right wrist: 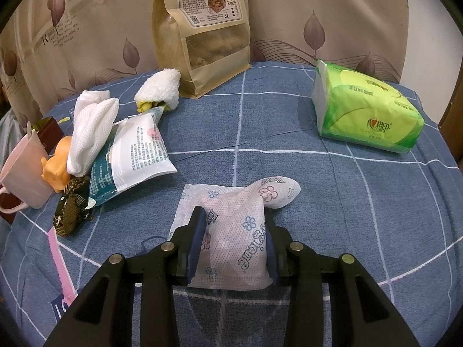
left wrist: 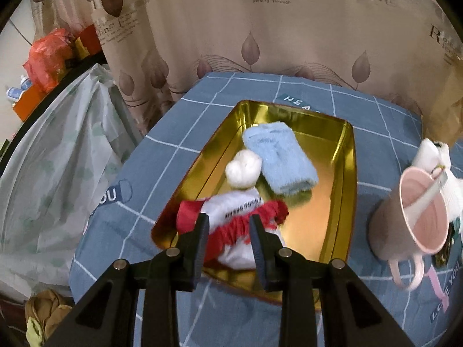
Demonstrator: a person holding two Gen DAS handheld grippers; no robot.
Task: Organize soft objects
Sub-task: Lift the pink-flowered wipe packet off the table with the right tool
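In the left wrist view, a gold tin tray [left wrist: 345, 179] lies on the blue checked cloth. In it are a folded light blue towel [left wrist: 279, 160] and a white ball of fabric [left wrist: 244, 169]. My left gripper [left wrist: 230, 227] is shut on a white and red soft bundle [left wrist: 246, 211] at the tray's near end. In the right wrist view, my right gripper [right wrist: 234, 225] is shut on a white flower-printed soft pack [right wrist: 240, 231] that rests on the cloth. A white rolled towel [right wrist: 162, 88] and a white mesh cloth [right wrist: 89, 136] lie at the far left.
A pink mug [left wrist: 413, 217] with a spoon stands right of the tray; it also shows in the right wrist view [right wrist: 24, 170]. A green tissue pack [right wrist: 367, 110], a tall snack bag [right wrist: 202, 31], a teal and white pouch [right wrist: 130, 156] and an orange toy [right wrist: 58, 167] sit on the cloth. A curtain hangs behind.
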